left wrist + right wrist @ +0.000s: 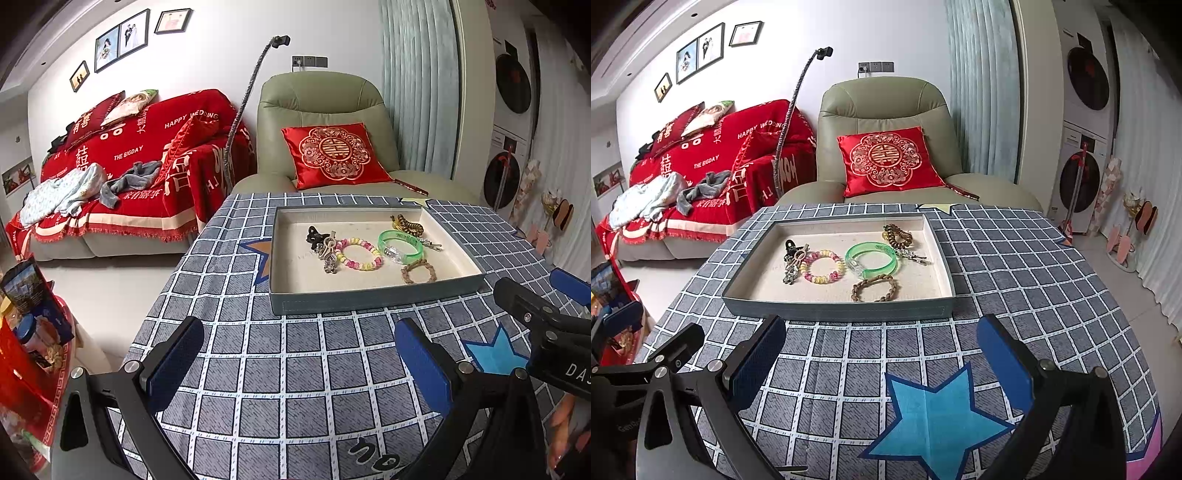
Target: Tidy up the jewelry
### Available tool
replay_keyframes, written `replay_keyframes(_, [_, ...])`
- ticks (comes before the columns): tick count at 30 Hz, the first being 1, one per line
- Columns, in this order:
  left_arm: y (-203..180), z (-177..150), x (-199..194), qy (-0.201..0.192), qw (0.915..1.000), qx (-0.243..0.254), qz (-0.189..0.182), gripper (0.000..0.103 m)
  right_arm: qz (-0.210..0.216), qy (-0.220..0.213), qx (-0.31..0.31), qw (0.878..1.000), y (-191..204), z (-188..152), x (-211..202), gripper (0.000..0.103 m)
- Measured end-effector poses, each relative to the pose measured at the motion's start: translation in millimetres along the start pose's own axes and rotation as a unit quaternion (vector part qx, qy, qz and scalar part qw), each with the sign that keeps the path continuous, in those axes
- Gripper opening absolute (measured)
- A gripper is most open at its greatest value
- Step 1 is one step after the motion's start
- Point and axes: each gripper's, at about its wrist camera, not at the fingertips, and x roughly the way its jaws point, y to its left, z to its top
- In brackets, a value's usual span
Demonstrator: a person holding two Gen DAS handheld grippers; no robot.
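Note:
A shallow grey-blue tray [369,301] [834,310] with a beige lining sits on the checked tablecloth. In it lie a green bangle [400,245] [872,258], a pink-and-yellow bead bracelet [360,254] [822,271], a brown braided bracelet [418,271] [875,290], a dark bead bracelet [406,224] [898,233], metal charms [327,251] [792,264] and a silver clip [914,255]. My left gripper [299,365] is open and empty, above the cloth in front of the tray. My right gripper [882,365] is open and empty, also in front of the tray.
A green armchair [317,110] with a red cushion [336,155] stands behind the table. A red-covered sofa [129,166] is at the left. A red box with snacks [29,350] sits left of the table. Stacked washing machines [1082,147] stand at the right.

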Motion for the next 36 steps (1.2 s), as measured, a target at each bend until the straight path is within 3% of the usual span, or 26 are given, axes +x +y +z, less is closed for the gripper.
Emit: replay_keyframes(36, [2.6,0.0,-0.4,0.002,1.0,-0.001,0.002,0.103,0.0,0.0,-0.001,1.0,1.0,0.0,-0.3,0.103])
